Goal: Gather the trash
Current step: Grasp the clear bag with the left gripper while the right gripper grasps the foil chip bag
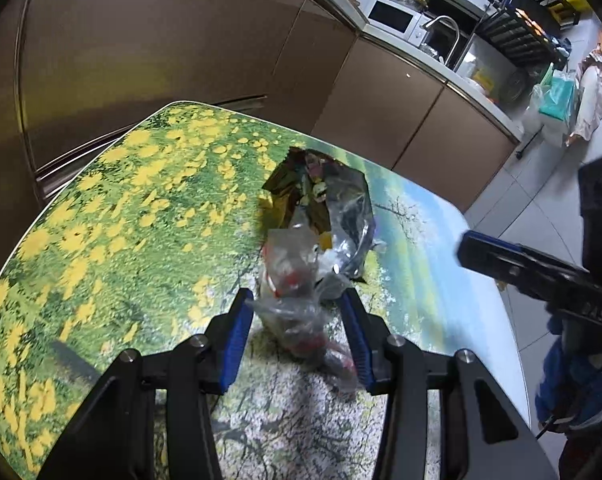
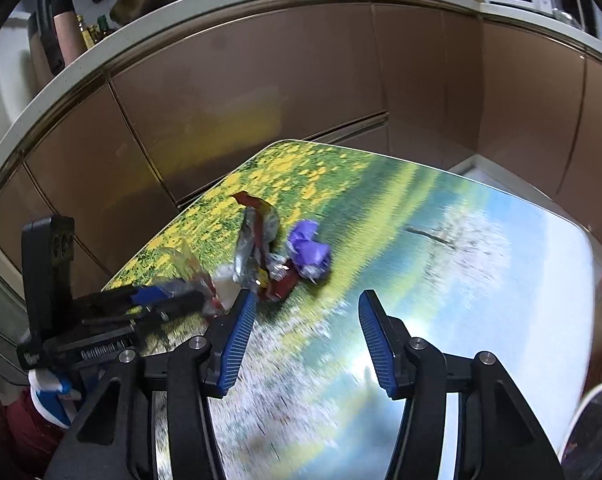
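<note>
On the table printed with a flower meadow (image 1: pixel 121 208), my left gripper (image 1: pixel 297 312) is shut on a crumpled clear plastic wrapper (image 1: pixel 297 300) with red bits inside; the wrapper fills the gap between the blue pads. Just beyond it lies an open silver and gold foil snack bag (image 1: pixel 325 196). In the right wrist view the left gripper (image 2: pixel 173 296) comes in from the left with the clear plastic at its tips. Nearby lie a silver and red wrapper (image 2: pixel 257 240), a crumpled purple wrapper (image 2: pixel 307 252) and a small red packet (image 2: pixel 279 286). My right gripper (image 2: pixel 307 312) hangs open over the table, nothing between its pads.
Brown cabinet fronts (image 2: pixel 261 92) curve close behind the table's far edge. A counter holds a microwave (image 1: pixel 393 16) and a faucet (image 1: pixel 445 24). A white-rimmed round container (image 2: pixel 593 428) stands past the table's right edge. Tiled floor (image 1: pixel 541 208) lies to the right.
</note>
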Demonstrator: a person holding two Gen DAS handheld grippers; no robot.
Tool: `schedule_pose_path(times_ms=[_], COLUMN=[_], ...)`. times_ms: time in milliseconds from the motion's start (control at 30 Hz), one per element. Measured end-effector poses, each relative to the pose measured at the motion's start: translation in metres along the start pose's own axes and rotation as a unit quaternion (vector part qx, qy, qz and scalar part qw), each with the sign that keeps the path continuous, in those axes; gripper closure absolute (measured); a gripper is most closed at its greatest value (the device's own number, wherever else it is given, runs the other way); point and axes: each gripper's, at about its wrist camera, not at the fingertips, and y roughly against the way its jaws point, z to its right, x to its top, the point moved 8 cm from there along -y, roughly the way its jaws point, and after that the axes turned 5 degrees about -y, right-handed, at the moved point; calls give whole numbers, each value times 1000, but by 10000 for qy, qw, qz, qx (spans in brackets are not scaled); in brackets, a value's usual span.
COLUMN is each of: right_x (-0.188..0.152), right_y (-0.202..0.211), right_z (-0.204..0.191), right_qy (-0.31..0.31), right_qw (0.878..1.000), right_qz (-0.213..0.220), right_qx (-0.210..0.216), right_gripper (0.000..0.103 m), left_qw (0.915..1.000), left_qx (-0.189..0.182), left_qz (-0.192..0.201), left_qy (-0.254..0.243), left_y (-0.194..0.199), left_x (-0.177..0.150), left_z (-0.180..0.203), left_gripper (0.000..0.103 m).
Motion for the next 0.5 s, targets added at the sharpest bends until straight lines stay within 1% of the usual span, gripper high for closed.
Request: schedule_pose_path(times_ms=[33,100,200,233,267,300,367,400,433,467,500], right_x=[3,9,15,17,18,20,22,22,22,21,20], right_y=[-7,-19,-37,-42,-47,-56,-67,-73,-80,-85,-90], right_z=[-3,-12,-24,-28,-30,-33,-37,-39,-39,-39,-39], right_qy=[34,94,173,191,206,230,242,251,247,229,202], right_qw=[10000,9999,9995,9993,9992,9990,9988,9987,9986,9985,9983], right_qz=[-21,-63,-123,-147,-171,-211,-286,-326,-383,-428,-482], right_qx=[38,114,246,280,297,310,312,291,253,249,256], right_gripper=[53,56,60,62,64,64,69,71,74,81,85], left_qw=[10000,9998,9991,9989,9988,9987,9984,9980,9978,9978,9978], left_qx=[-18,-57,-203,-223,-228,-235,-262,-290,-295,-287,-272], left_qz=[33,105,88,69,54,44,32,22,25,32,47], left_qy=[50,154,359,402,428,459,505,561,586,599,608], left_y=[0,2,3,3,3,3,4,5,6,8,11], left_x=[1,3,1,0,-1,-3,-4,-6,-7,-7,-9], left_z=[-2,-8,-18,-21,-23,-26,-28,-30,-31,-32,-33], left_gripper=[61,68,81,87,90,91,95,96,97,98,98])
